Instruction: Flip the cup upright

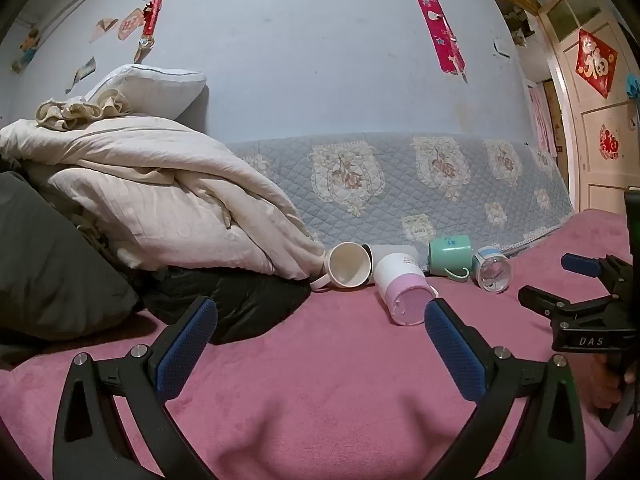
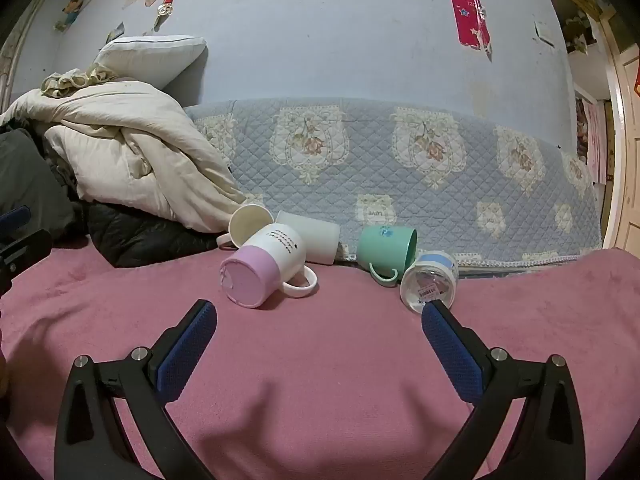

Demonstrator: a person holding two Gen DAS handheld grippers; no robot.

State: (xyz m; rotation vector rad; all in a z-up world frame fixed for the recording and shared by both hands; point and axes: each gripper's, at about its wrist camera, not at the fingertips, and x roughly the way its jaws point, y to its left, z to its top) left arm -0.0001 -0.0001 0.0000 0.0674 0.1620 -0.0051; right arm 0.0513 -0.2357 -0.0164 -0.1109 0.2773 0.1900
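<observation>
Several cups lie on their sides on the pink bed cover. A white and pink mug (image 1: 404,288) (image 2: 264,266) points its base toward me. A white mug (image 1: 347,270) (image 2: 248,224) shows its open mouth. A plain white cup (image 2: 314,240) lies behind them. A green mug (image 1: 450,256) (image 2: 386,246) and a clear cup with a blue band (image 1: 493,268) (image 2: 430,280) lie to the right. My left gripper (image 1: 320,322) is open and empty, short of the pink mug. My right gripper (image 2: 318,322) is open and empty, short of the cups; it also shows in the left wrist view (image 1: 560,276).
A pile of cream bedding (image 1: 152,196) (image 2: 132,156) and a dark jacket (image 1: 236,308) (image 2: 140,234) sit at the left, touching the white mug. A blue quilted cover (image 1: 420,184) (image 2: 400,168) runs along the wall behind the cups. A door (image 1: 596,120) stands at the right.
</observation>
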